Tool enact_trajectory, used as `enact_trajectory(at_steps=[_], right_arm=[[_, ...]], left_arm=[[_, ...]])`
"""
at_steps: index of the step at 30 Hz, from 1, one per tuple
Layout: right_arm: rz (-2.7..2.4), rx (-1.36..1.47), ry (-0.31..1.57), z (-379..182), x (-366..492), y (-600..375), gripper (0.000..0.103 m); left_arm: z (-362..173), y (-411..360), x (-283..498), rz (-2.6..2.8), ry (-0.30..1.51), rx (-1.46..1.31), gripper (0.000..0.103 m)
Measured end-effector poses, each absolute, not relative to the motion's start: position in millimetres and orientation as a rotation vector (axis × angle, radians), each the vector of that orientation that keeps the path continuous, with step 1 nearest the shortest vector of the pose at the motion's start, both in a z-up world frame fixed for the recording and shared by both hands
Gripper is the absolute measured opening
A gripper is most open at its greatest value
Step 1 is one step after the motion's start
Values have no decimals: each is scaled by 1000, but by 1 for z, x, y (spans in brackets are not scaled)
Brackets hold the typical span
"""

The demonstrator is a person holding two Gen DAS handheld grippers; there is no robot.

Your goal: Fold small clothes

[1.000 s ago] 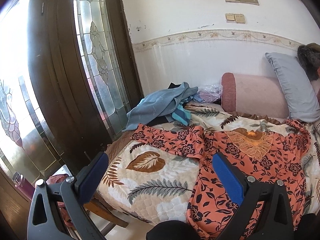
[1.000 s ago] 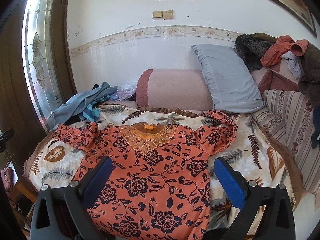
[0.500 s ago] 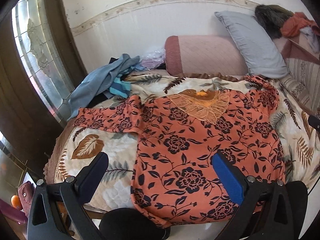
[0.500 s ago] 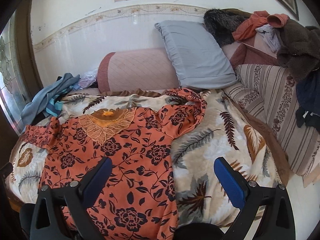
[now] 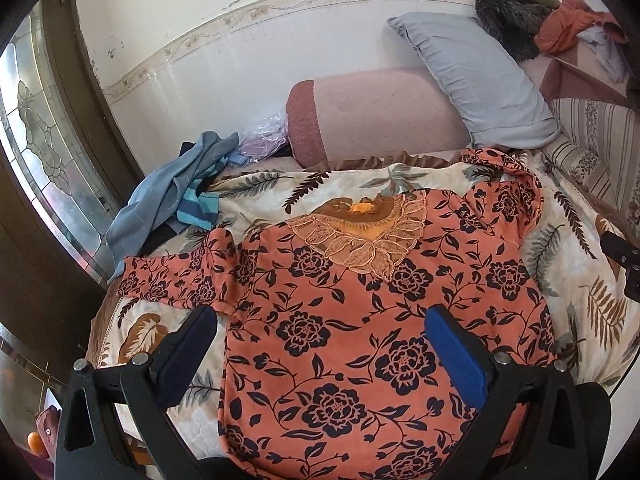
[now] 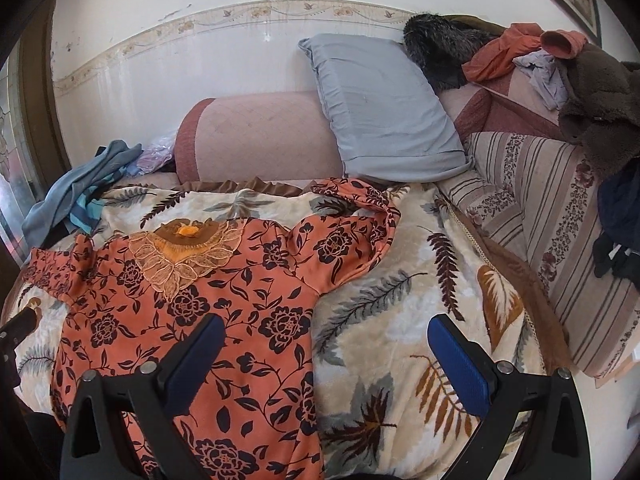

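An orange top with dark flowers (image 5: 360, 320) lies spread flat, front up, on the leaf-print bedspread (image 5: 256, 192). It has a lace collar (image 5: 360, 240). Its left sleeve (image 5: 172, 280) lies out sideways; its right sleeve (image 6: 360, 220) curves up toward the pillows. My left gripper (image 5: 320, 332) is open and empty above the top's lower body. My right gripper (image 6: 320, 340) is open and empty above the top's right edge (image 6: 308, 360) and the bedspread (image 6: 400, 320).
A blue cloth pile (image 5: 176, 184) lies at the bed's far left by a glass door (image 5: 36, 152). A pink bolster (image 5: 372, 112) and grey pillow (image 6: 380, 112) stand against the wall. A striped cushion (image 6: 560, 220) and heaped clothes (image 6: 540, 52) are on the right.
Both grippers have swung right and come in over the bed. The left view has moved from the door and left sleeve onto the whole top. The top has not moved.
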State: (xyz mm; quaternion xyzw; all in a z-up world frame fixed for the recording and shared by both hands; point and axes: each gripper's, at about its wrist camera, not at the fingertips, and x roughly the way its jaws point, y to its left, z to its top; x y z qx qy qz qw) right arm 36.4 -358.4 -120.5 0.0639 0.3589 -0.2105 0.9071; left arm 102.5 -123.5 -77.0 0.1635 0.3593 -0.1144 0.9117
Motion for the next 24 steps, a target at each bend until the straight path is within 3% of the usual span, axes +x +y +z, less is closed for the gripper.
enact_trajectory(at_steps=[5, 16, 24], right_arm=[[-372, 201, 720, -138, 50, -396, 102], [-409, 585, 736, -234, 122, -565, 100], [-546, 381, 845, -247, 252, -608, 100]], left_arm=[[-94, -135, 136, -220, 758, 334, 103], [-163, -151, 241, -112, 778, 228, 103], [-202, -160, 290, -105, 771, 205, 103]])
